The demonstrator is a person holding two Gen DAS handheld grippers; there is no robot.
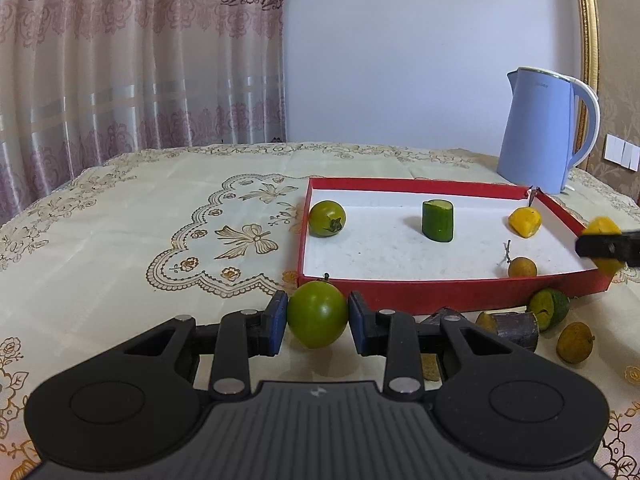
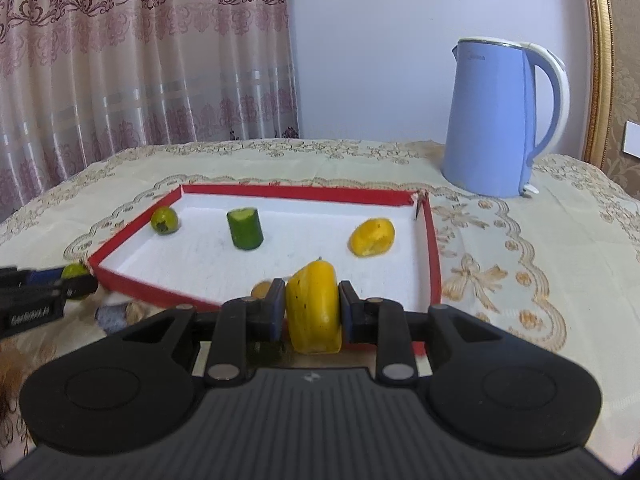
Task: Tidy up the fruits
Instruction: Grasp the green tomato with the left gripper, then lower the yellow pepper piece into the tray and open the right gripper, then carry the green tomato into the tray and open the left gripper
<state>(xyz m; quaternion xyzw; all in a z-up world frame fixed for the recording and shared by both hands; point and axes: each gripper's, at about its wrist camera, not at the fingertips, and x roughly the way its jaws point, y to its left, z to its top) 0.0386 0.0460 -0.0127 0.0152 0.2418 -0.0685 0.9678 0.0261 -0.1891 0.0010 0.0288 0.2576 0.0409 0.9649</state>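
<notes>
Green tomato [image 1: 317, 315]: clamped between the blue pads of the left gripper [image 1: 317, 320], jaws closed onto its sides; it sits just outside the near left corner of the red tray [image 1: 452, 291], at tablecloth level.

Yellow fruit piece [image 2: 315, 307]: pinched between the pads of the right gripper [image 2: 312, 308], jaws closed on it, above the tray's near wall.

Tray contents, on a white floor: a second green tomato [image 1: 327, 218] in the far left corner; a cucumber chunk [image 1: 438, 220] standing upright near the middle; a yellow fruit chunk [image 1: 525, 221] toward the far right corner; a small brown longan [image 1: 522, 267] with a stem near the front right wall.

Loose items in front of the tray, on the tablecloth [image 1: 140, 220]: a halved green citrus [image 1: 549, 309], a dark purple cut piece [image 1: 514, 325], another longan [image 1: 574, 342].

Backdrop: blue electric kettle [image 1: 540, 136] behind the tray's far right corner; patterned curtain [image 1: 140, 60] at left.
</notes>
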